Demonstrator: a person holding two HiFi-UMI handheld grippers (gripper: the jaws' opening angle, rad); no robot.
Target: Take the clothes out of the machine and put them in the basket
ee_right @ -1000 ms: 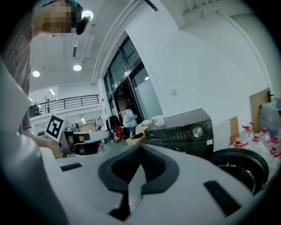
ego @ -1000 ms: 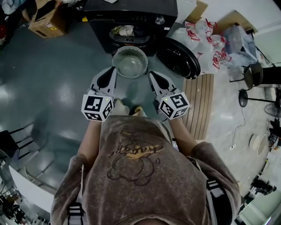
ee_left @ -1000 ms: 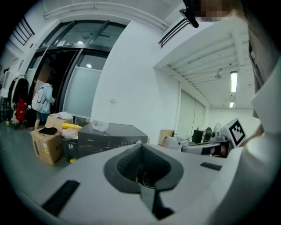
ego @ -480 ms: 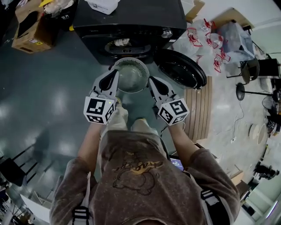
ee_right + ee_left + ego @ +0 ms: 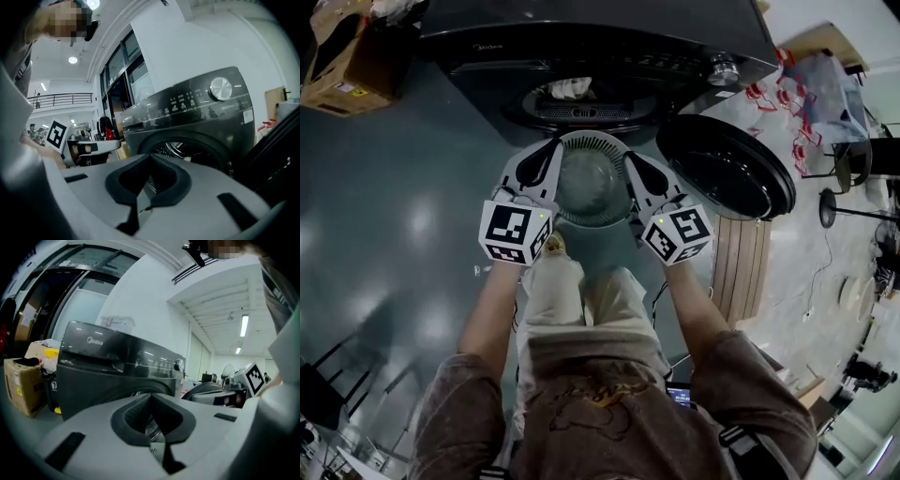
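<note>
The dark washing machine stands with its round door swung open to the right. Pale clothes lie in the drum opening. A round slatted basket sits on the floor just in front of it. My left gripper is shut and empty beside the basket's left rim. Shut and empty too, my right gripper is by the right rim. The left gripper view shows closed jaws pointing at the machine. The right gripper view shows closed jaws before the drum.
A cardboard box stands left of the machine. A wooden slatted board lies on the floor under the open door, with plastic bags beyond it. The person's legs are right behind the basket.
The person has crouched towards the machine. Both grippers have sunk and moved forward together, from behind the basket to either side of it. Their jaws stayed shut.
</note>
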